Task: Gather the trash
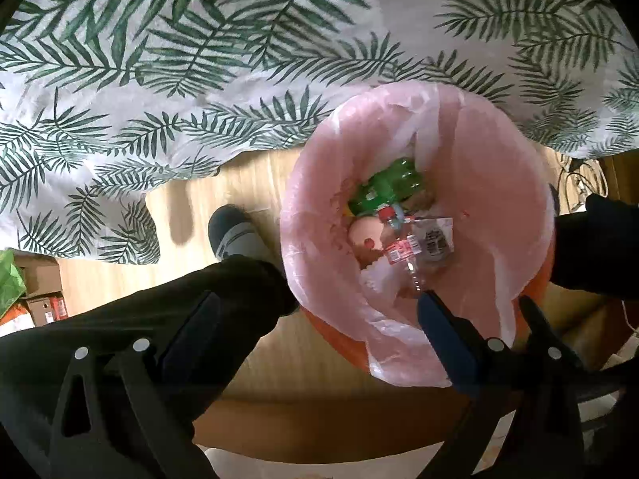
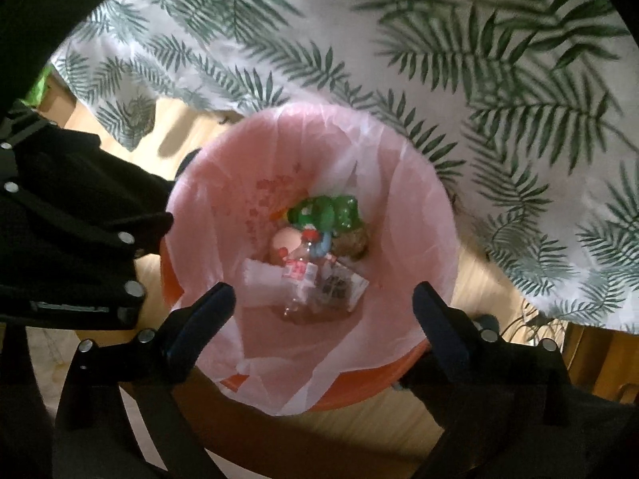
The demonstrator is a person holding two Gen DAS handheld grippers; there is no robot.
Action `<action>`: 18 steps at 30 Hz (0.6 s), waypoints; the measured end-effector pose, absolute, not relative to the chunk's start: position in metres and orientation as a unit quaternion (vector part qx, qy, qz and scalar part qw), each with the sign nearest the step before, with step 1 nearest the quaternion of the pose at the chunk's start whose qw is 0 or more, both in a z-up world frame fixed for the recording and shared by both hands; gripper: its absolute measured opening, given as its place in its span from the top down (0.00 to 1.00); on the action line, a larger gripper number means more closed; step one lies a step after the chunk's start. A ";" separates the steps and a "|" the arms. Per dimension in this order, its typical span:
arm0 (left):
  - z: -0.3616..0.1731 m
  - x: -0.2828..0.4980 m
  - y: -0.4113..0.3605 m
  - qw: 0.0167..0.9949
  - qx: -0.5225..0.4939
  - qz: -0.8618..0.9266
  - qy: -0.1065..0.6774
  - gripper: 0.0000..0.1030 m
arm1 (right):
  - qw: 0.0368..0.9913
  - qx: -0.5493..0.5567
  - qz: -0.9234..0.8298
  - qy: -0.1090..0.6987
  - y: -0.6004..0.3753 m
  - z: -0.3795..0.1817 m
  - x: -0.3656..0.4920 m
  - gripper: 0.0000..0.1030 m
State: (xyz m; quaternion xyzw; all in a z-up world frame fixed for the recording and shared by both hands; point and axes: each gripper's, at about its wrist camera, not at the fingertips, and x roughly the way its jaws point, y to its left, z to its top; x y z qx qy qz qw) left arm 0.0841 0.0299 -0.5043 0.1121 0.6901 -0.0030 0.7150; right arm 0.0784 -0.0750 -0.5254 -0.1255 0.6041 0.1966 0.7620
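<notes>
An orange trash bin with a pink plastic liner stands on the floor beside the table; it also shows in the right wrist view. Inside lie a green bottle, a clear bottle with a red label, a printed wrapper and a pale round object. The same trash shows in the right wrist view: green bottle, clear bottle, wrapper. My left gripper is open and empty, above the bin's near-left rim. My right gripper is open and empty, directly over the bin.
A leaf-patterned tablecloth hangs over the table behind the bin. The person's black-trousered leg and grey-socked foot stand left of the bin. Cardboard boxes sit at far left. Cables lie at right on the wooden floor.
</notes>
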 end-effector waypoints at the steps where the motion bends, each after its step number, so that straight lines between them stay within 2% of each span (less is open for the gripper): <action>1: -0.503 0.083 0.029 0.717 0.114 -0.003 0.688 0.05 | 0.764 -0.124 0.197 0.602 -0.076 -0.521 0.078 0.10; 18: -0.430 0.045 0.015 0.778 0.097 -0.029 0.620 0.05 | 0.793 -0.141 0.205 0.556 -0.093 -0.449 0.036 0.06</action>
